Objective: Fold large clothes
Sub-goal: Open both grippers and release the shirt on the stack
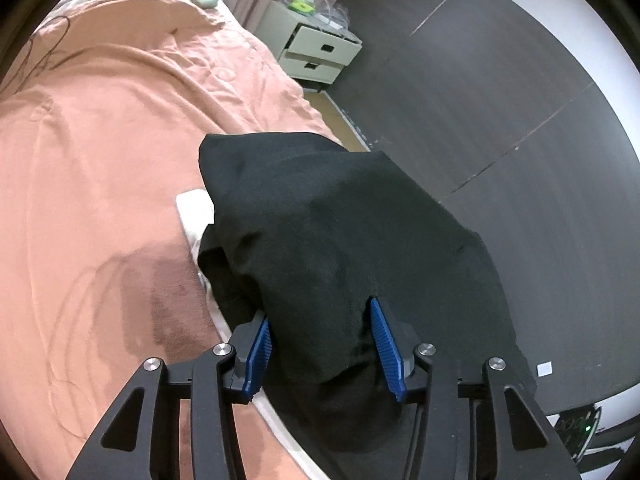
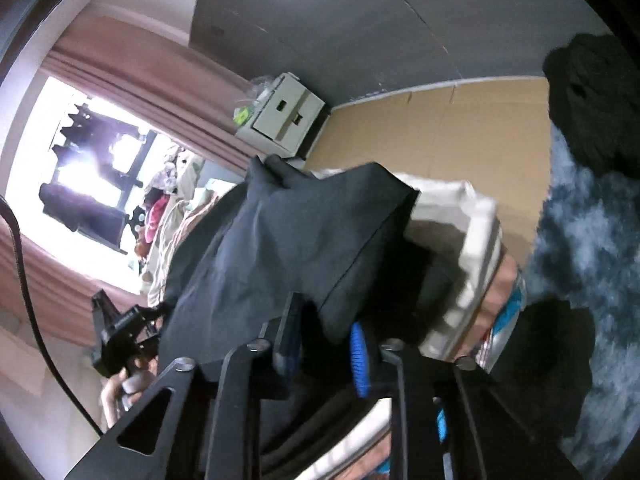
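The black knit garment [image 1: 320, 248] is bunched at the lower centre of the left wrist view, spilling off the edge of the bed with the salmon-pink quilted cover [image 1: 100, 152]. It looks soft, limp and fairly light, likely to sag wherever it is unsupported, so hems or corners are the sensible places to hold. The left tool [image 1: 322, 350] is pinching a thick wad of it between blue ribbed pads. The right tool [image 2: 326, 346] stands nearly pressed together with black cloth between its pads. No readable writing shows.
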`<state>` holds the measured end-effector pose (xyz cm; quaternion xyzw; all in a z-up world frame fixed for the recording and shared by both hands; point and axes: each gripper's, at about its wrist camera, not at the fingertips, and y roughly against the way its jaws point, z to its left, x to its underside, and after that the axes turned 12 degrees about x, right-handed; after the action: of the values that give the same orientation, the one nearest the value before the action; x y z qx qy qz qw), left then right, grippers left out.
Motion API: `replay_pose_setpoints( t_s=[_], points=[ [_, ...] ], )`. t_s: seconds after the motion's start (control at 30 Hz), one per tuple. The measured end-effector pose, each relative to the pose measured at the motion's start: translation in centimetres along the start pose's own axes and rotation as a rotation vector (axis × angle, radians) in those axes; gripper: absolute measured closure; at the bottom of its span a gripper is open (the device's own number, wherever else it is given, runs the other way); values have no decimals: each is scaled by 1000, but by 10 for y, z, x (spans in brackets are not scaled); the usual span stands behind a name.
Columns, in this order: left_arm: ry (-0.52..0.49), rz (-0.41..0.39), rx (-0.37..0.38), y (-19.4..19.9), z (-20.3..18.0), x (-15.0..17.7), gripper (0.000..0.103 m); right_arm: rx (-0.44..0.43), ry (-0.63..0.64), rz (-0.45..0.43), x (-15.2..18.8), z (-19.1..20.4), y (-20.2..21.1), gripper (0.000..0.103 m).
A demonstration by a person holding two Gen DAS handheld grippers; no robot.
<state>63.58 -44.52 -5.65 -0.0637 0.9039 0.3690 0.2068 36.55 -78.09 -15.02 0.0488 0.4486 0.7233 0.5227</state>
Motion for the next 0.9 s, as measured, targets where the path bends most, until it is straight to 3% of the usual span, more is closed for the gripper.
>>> replay_pose_setpoints(
  t_s=[0.13, 0.2, 0.3, 0.53, 0.57, 0.63, 0.7, 0.73, 0.83, 0.9],
  points=[
    [38, 8, -8, 4, 3, 2, 51, 46, -2, -1, 1, -2, -3, 84],
    [-5, 15, -35, 11, -5, 5, 45, 78, -23, -20, 6, -8, 2, 75],
    [-58, 33, -48, 22, -15, 12, 36, 133, -37, -52, 8, -19, 13, 74],
    [-81, 35, -41, 53, -15, 33, 36, 149, -43, -81, 17, -25, 52, 73],
    [-85, 38, -34, 57, -15, 36, 36, 144, -28, -80, 20, -23, 57, 70],
    [-100, 45, -24, 67, -16, 43, 34, 147, 7, -88, 26, -14, 70, 54],
    [-112, 48, -9, 78, -17, 50, 25, 145, 33, -109, 33, -6, 81, 32],
    [-116, 35, 6, 86, -18, 55, 18, 142, 46, -119, 36, -1, 86, 30],
    [-134, 0, 28, 108, -22, 66, 11, 136, 79, -128, 48, 12, 101, 25],
    [-137, -18, 45, 124, -23, 72, 9, 131, 100, -140, 57, 21, 111, 11]
  ],
)
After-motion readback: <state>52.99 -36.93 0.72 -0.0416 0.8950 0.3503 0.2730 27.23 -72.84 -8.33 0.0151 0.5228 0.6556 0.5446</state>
